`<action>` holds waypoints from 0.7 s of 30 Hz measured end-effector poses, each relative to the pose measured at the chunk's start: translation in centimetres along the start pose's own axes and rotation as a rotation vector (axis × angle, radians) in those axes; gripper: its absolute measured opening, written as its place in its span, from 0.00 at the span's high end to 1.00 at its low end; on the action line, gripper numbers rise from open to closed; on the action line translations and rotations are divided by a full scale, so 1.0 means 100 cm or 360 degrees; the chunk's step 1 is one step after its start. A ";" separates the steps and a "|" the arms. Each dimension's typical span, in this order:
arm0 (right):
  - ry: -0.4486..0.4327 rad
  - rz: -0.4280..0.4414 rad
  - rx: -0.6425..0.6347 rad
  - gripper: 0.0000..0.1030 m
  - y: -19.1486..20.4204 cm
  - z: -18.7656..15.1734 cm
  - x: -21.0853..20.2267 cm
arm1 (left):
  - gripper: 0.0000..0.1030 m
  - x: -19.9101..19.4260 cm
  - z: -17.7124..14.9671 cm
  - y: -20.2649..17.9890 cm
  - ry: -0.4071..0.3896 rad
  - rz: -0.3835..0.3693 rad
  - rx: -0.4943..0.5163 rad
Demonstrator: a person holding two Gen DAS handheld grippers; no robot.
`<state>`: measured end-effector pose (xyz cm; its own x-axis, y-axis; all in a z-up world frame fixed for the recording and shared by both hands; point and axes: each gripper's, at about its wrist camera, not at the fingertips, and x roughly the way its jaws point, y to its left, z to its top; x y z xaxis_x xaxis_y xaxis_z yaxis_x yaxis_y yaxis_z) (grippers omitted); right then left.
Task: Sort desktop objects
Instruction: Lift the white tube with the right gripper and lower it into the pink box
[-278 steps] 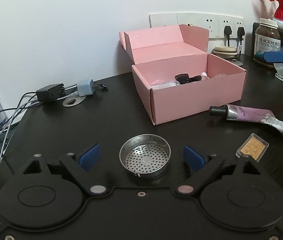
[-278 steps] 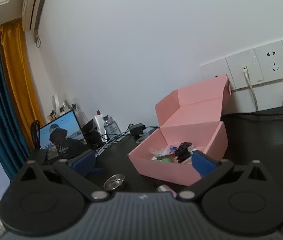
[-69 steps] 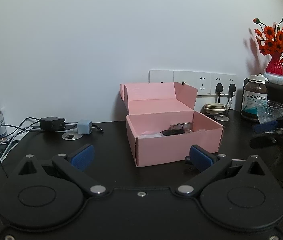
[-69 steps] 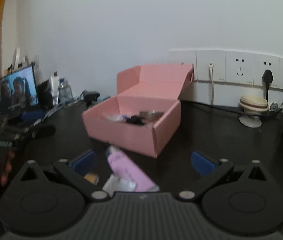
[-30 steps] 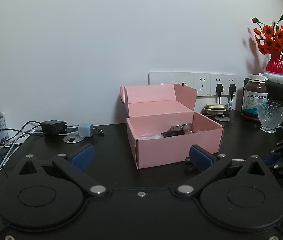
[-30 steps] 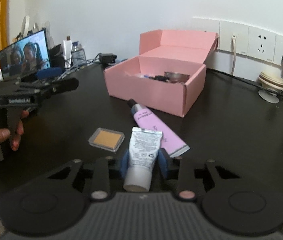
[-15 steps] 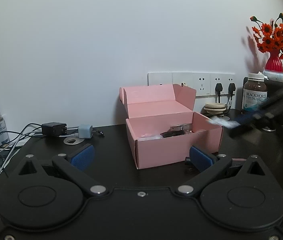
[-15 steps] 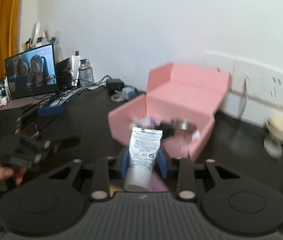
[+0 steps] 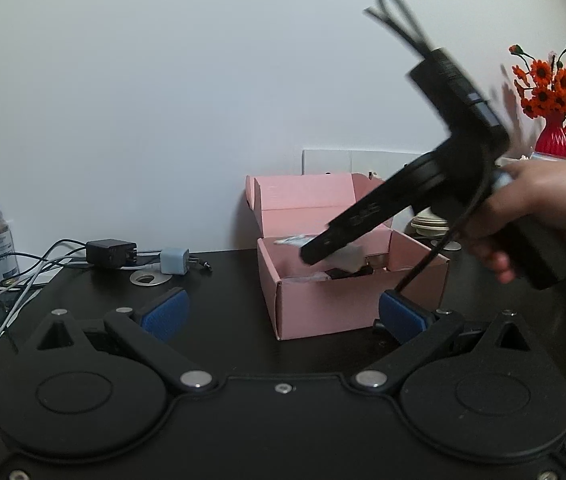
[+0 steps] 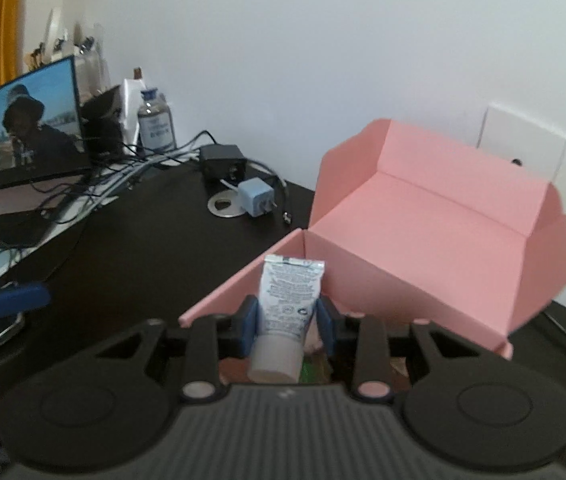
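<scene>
The right gripper point(image 10: 288, 322) has come up off the worktop point(image 10: 135, 248) and now hangs over the open pink box point(image 10: 435, 240), its fingers pinching the white tube point(image 10: 289, 304) by the body, cap end toward the camera and crimped end pointing toward 12 o'clock. A second ago that tube lay on the dark surface beside a purple tube and a small flat case; now it is carried above the box's near-left corner, with the contents of the box only dimly visible beneath the fingers. In the left wrist view the same gripper point(image 9: 325, 250) is blurred with motion, tilted nose-down into the box point(image 9: 347, 280) from about 2 o'clock, the person's hand point(image 9: 531, 216) wrapped round its handle. The left gripper point(image 9: 281, 314) sits low over the worktop at 6 o'clock of the box, its blue-padded fingers spread wide and holding nothing. By my judgement the pick is done and the step in hand is the drop: the fingers need only part for the tube to fall among the items already inside. The purple tube and the flat case are out of view in both pictures and probably remain to be sorted.
</scene>
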<state>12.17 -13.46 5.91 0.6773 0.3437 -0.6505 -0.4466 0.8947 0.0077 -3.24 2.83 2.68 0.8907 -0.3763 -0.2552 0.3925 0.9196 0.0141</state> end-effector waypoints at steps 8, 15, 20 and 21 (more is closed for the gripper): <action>0.0051 -0.0043 0.0069 0.70 -0.005 0.005 0.026 | 0.00 0.001 0.001 0.000 0.0006 -0.0007 -0.0003; 0.0114 -0.0023 0.0088 0.74 -0.007 0.005 0.034 | 0.00 0.002 0.001 0.000 0.0004 -0.0008 0.0002; 0.0164 -0.0021 0.0092 0.77 -0.008 0.004 0.038 | 0.00 0.002 0.000 -0.001 0.0002 -0.0008 0.0003; 0.0168 -0.0019 0.0099 0.77 -0.009 0.004 0.038 | 0.00 0.002 0.000 -0.001 0.0002 -0.0008 0.0003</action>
<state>15.36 -12.80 3.68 0.6154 0.3041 -0.7272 -0.3996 0.9156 0.0447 -3.12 2.71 2.69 0.8885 -0.3807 -0.2563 0.3974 0.9175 0.0146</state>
